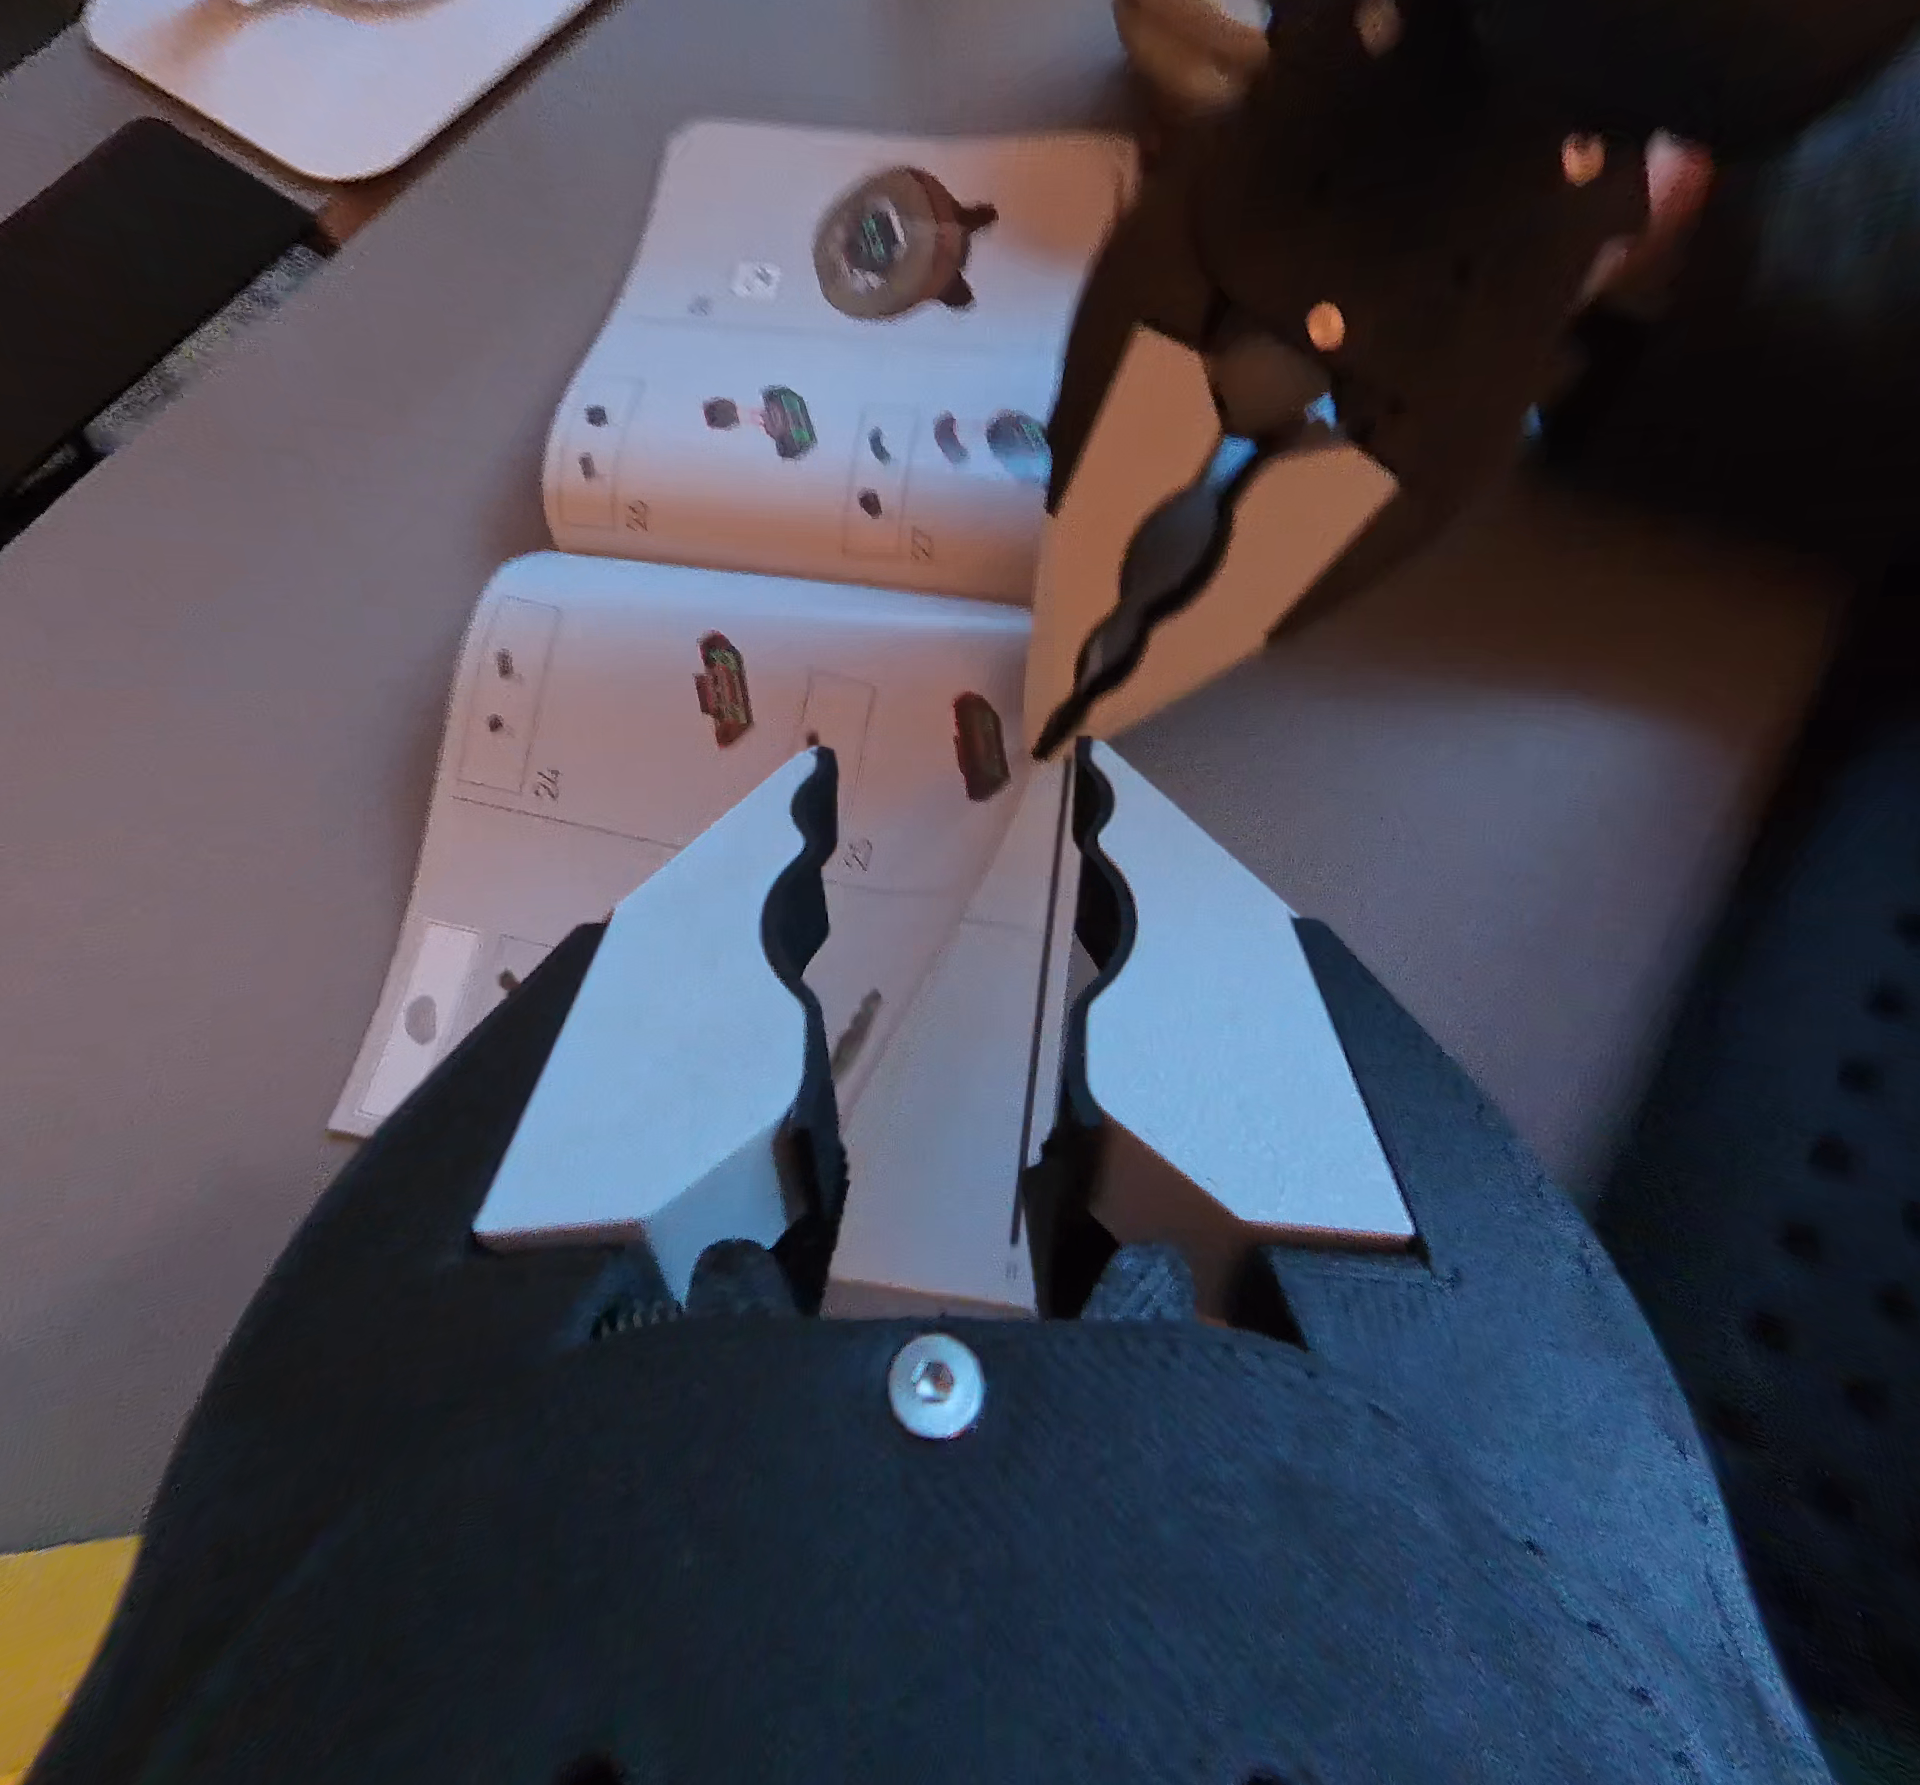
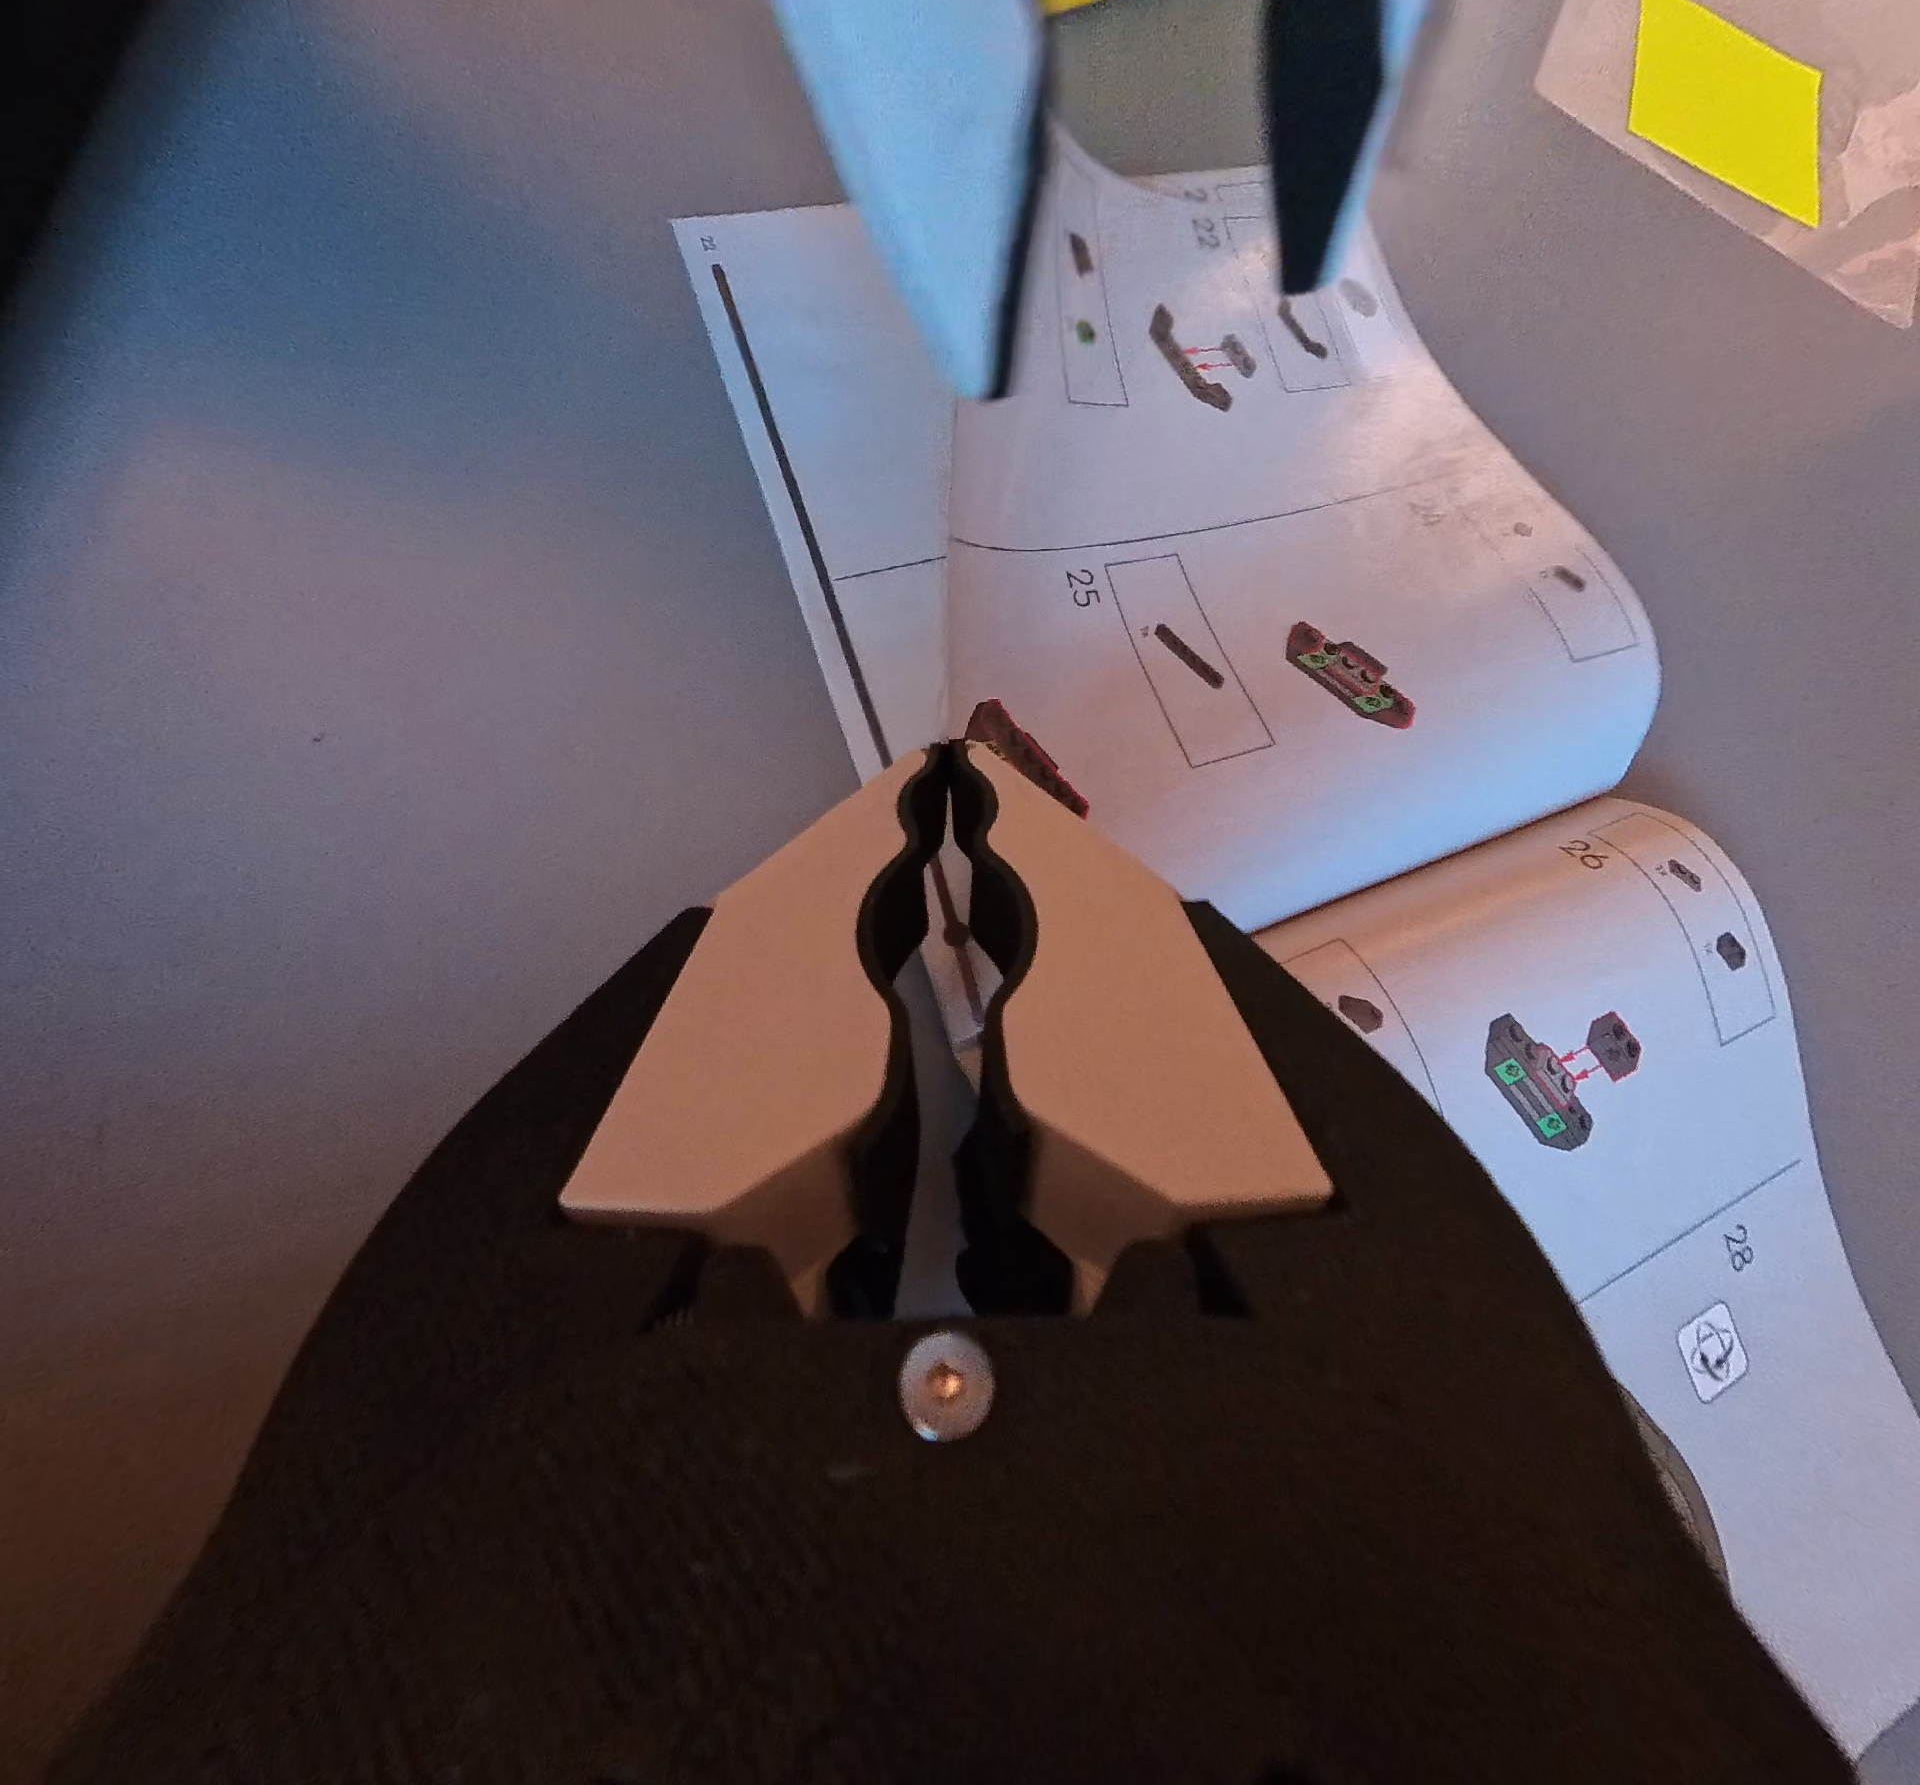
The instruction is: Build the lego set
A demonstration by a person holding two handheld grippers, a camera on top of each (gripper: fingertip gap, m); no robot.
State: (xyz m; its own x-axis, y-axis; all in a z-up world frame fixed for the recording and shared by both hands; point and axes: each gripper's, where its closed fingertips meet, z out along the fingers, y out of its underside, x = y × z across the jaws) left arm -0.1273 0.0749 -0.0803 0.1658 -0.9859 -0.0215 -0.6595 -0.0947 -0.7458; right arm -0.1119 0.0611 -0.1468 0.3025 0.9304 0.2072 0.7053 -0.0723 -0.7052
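Both tools at the open instruction booklet

Plainly, the instruction booklet (image 1: 800, 447) lies open on the grey surface (image 1: 260, 696), its pages showing small build-step drawings. The left tool (image 1: 951, 759) hangs over the near page with its white, black-lined fingers (image 1: 686, 1008) spread, and a loose page edge stands up between them. The right tool (image 2: 948, 750) is pressed together at the tips, pinching the edge of a page (image 2: 831, 488) that lifts off the booklet; whether it grips more than one sheet cannot be told. In the left wrist view the right tool comes in from the far right, tip down at the page edge, just beside the left tool's tip. A pale tray (image 1: 416, 42) sits at the far left, and a clear bag with a yellow patch (image 2: 1725, 104) lies far right in the right wrist view.
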